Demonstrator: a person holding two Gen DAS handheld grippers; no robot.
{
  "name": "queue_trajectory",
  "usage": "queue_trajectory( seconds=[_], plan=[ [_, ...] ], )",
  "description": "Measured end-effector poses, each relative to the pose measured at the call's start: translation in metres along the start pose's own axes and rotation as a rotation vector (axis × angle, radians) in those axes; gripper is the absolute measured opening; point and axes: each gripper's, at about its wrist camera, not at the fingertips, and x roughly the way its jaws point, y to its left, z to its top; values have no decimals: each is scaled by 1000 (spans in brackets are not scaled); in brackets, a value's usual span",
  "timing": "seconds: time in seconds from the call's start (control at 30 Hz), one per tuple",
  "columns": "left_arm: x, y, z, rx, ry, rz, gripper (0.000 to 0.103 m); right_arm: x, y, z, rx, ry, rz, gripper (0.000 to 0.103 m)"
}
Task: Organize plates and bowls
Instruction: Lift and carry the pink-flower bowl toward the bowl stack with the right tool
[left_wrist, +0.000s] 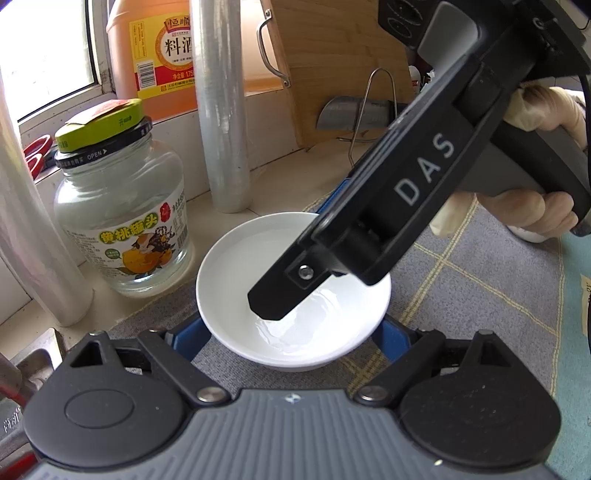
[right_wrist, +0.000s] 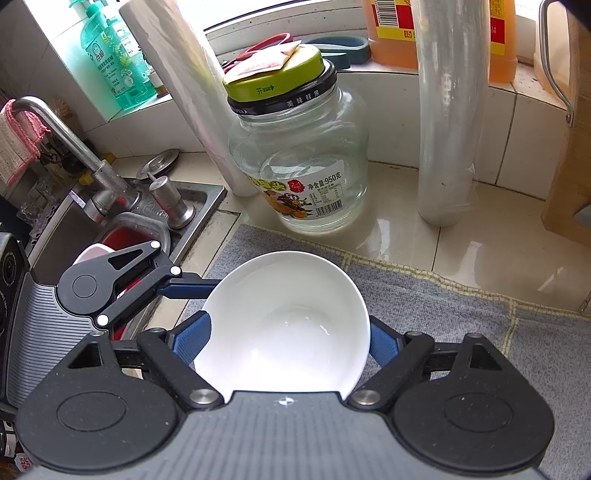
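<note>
both grippers crowd one white ceramic bowl (right_wrist: 284, 325) on the grey checked cloth mat (right_wrist: 443, 314). right gripper (right_wrist: 284, 343) has its blue fingers (right_wrist: 192, 339) spread either side of the bowl, hugging the rim; whether the pads press on it, i cannot tell. left gripper (left_wrist: 291, 339) sits the same way in its own view, blue fingertips (left_wrist: 393, 338) flanking the bowl (left_wrist: 236, 280), spread apart, contact again not clear. in the left wrist view the right gripper's black body (left_wrist: 388, 206) slants down from the upper right, one finger dipping inside the bowl, and a pale-gloved hand (left_wrist: 532, 214) wraps its handle. in the right wrist view the left gripper (right_wrist: 199, 286) reaches in from the left, a blue finger at the bowl's far rim.

containers now: the bowl holds only a glossy wet sheen at the bottom. one clear glass jar with a yellow-green lid (right_wrist: 299, 158) stands on the counter just beyond the mat, nothing solid visible inside it. one big orange bottle with a red and yellow label (left_wrist: 159, 59) holds amber liquid on the window ledge. one green soap bottle (right_wrist: 114, 55) stands by the steel sink (right_wrist: 199, 199).

count: one bowl, one jar, two rolls of clear cling film (right_wrist: 450, 110) standing upright, one wooden cutting board (left_wrist: 332, 55).
</note>
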Motion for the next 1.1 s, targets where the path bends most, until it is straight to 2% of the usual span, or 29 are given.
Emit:
queue_trajectory(
  seconds=[0.13,0.3,0.67,0.87,1.1],
  plan=[
    [-9,-6,3,16,-15,3,92,-8,5,-4,4,-10,-11,91],
    [-23,-21,4,55,-17,7,92,-27,6,-14,55,-23,18,91],
    [-47,-57,10,116,-7,-44,92,-68,14,-51,113,-61,-2,91],
    [-53,-79,23,157,-9,-80,92,-97,11,-70,135,-104,-40,92],
    [-51,-118,46,201,-13,-110,92,-135,-11,-95,153,-150,-66,92]
  ],
)
